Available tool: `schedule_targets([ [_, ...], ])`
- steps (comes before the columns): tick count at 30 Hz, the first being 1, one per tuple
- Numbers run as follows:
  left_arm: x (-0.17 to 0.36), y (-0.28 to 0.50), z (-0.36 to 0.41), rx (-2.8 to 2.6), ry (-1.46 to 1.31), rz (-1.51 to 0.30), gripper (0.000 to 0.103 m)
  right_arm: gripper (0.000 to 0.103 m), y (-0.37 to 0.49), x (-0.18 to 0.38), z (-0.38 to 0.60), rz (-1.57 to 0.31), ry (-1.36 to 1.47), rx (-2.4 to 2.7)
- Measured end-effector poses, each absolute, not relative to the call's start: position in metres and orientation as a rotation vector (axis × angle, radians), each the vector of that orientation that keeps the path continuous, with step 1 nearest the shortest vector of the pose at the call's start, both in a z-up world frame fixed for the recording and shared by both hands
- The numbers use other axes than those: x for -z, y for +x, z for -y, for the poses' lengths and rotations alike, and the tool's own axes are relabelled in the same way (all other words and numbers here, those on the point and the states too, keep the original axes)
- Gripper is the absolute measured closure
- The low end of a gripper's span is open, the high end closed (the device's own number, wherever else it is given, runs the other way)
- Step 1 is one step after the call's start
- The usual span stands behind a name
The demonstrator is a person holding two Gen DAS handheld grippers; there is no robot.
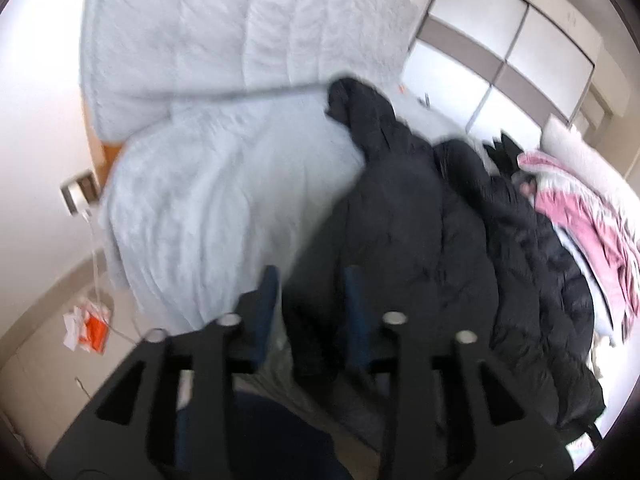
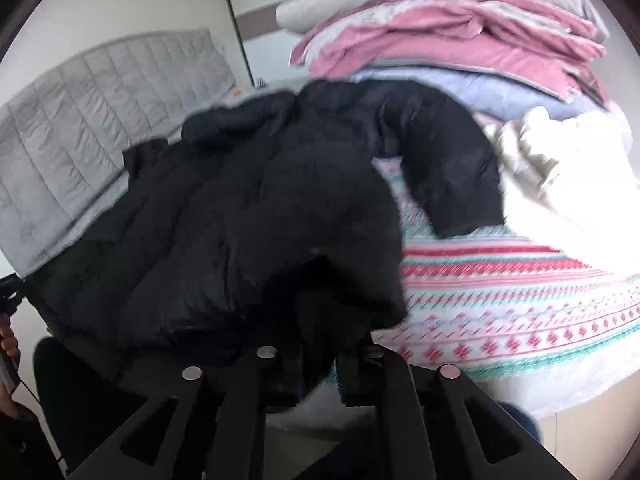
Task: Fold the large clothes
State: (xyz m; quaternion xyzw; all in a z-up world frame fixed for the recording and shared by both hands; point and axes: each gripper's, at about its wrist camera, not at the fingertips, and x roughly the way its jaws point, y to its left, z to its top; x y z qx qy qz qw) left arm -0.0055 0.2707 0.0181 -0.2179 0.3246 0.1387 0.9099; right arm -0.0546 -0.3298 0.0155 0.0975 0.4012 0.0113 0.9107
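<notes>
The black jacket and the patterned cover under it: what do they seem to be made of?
The black jacket looks like a padded, quilted synthetic shell, perhaps nylon: puffy stitched sections with a slight sheen. The patterned cover looks like matte woven or printed cotton-like fabric with red and teal bands; the blur leaves this uncertain.

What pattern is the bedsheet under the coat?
Pink-and-teal striped geometric print on white bedsheet; clearest in right wrist view.

Home bedroom: bed (image 2: 520,300), stacked quilts (image 2: 460,40), wardrobe (image 1: 520,40).

Matt black quilted jacket (image 2: 248,200); fleecy grey blanket (image 1: 224,184).
</notes>
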Motion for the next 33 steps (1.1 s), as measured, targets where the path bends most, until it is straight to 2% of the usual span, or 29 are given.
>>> schedule_targets([
  [1, -0.028, -0.005, -0.272, -0.304, -0.435, -0.633, 0.048, 0.061, -0.056, -0.021, 0.333, -0.803, 0.195, -0.022],
  [2, -0.035, -0.001, -0.271, -0.303, -0.426, -0.617, 0.046, 0.032, -0.057, -0.032, 0.335, -0.751, 0.169, -0.004],
  [3, -0.041, 0.004, -0.27, -0.281, -0.425, -0.612, 0.045, 0.025, -0.05, -0.038, 0.337, -0.724, 0.136, 0.016],
  [6, -0.071, 0.018, -0.259, -0.258, -0.426, -0.527, 0.041, 0.024, -0.049, -0.067, 0.33, -0.639, 0.068, -0.008],
  [7, -0.081, 0.024, -0.251, -0.265, -0.413, -0.484, 0.032, 0.024, -0.049, -0.077, 0.33, -0.596, 0.076, -0.04],
  [9, -0.095, 0.048, -0.235, -0.223, -0.421, -0.471, 0.023, 0.02, -0.033, -0.095, 0.318, -0.532, 0.064, -0.068],
  [10, -0.1, 0.064, -0.224, -0.171, -0.438, -0.48, 0.023, 0.016, -0.019, -0.096, 0.308, -0.543, 0.028, -0.068],
  [12, -0.107, 0.107, -0.2, -0.08, -0.476, -0.528, 0.022, 0.016, 0.027, -0.085, 0.279, -0.619, -0.094, -0.089],
  [14, -0.106, 0.152, -0.172, -0.006, -0.486, -0.544, 0.016, 0.016, 0.071, -0.072, 0.256, -0.658, -0.184, -0.127],
  [17, -0.074, 0.226, -0.134, 0.012, -0.389, -0.645, 0.015, 0.016, 0.123, -0.055, 0.225, -0.691, -0.308, -0.205],
  [20, -0.018, 0.263, -0.12, -0.068, -0.293, -0.7, 0.015, 0.016, 0.194, -0.032, 0.186, -0.742, -0.544, -0.217],
  [23, 0.03, 0.287, -0.124, -0.124, -0.275, -0.862, 0.016, 0.016, 0.252, -0.006, 0.155, -0.782, -0.718, -0.259],
  [28, 0.039, 0.305, -0.144, -0.173, -0.325, -0.854, 0.016, 0.016, 0.348, 0.04, 0.091, -0.76, -0.979, -0.264],
  [33, 0.054, 0.318, -0.142, -0.121, -0.273, -0.955, 0.016, 0.017, 0.422, 0.079, 0.055, -0.768, -1.088, -0.232],
])
